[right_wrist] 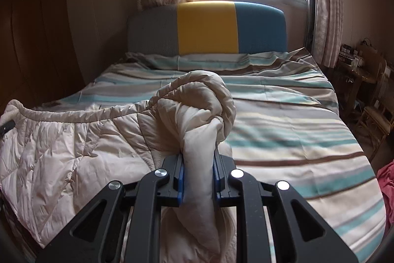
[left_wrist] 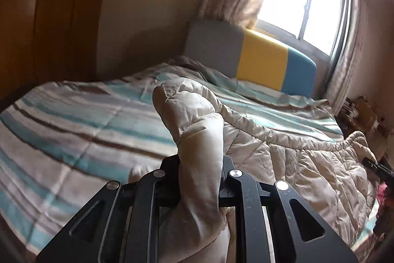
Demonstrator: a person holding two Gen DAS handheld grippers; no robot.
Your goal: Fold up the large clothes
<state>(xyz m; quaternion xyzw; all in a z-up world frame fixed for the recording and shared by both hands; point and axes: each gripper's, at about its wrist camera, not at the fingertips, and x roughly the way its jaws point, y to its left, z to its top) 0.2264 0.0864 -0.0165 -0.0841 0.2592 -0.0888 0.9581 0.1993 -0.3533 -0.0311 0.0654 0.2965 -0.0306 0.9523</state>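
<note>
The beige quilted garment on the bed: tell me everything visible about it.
The beige quilted garment looks puffy and slightly shiny, stitched in panels, with a corded edge and a paler lining. It lies spread over the striped bedcover, bunched at two points: one clamped in the left tongs, the other in the right tongs, each bunch standing up above the tongs.

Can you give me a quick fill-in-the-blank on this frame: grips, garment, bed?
1. Both the left gripper and the right gripper are shut on the beige quilted ____.
2. The middle panel of the headboard is ____.
3. The garment lies on a bed with a ____ bedspread.
4. Behind the headboard, daylight comes in through a ____.

Missing words: coat; yellow; striped; window
</note>
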